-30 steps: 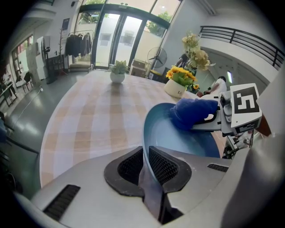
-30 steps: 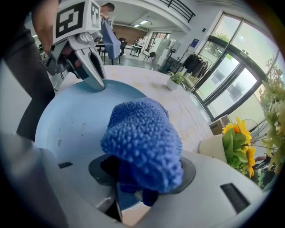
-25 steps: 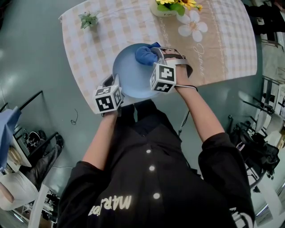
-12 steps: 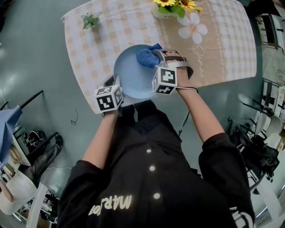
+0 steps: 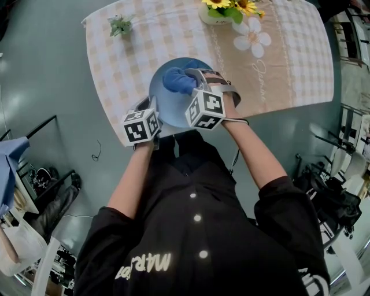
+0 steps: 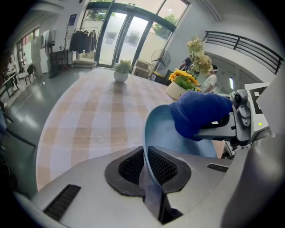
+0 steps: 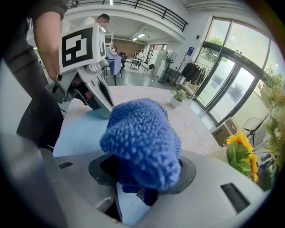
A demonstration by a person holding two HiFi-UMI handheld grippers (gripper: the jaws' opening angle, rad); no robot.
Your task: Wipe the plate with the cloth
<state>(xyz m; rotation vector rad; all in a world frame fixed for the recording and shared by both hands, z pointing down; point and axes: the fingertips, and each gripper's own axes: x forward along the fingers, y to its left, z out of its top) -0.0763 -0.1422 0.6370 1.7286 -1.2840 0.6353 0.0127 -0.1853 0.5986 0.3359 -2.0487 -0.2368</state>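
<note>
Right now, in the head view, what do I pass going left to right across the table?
Small green plant → left gripper → blue cloth → sunflowers → white flower print.

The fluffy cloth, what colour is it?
The cloth is deep blue, darker than the pale blue plate. The right gripper view shows it best.

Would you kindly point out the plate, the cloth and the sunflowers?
plate (image 5: 166, 108): head view, bare face near its left rim.
cloth (image 7: 142, 138): right gripper view, middle of the bunched wad.
sunflowers (image 6: 182, 79): left gripper view, the yellow blooms.
</note>
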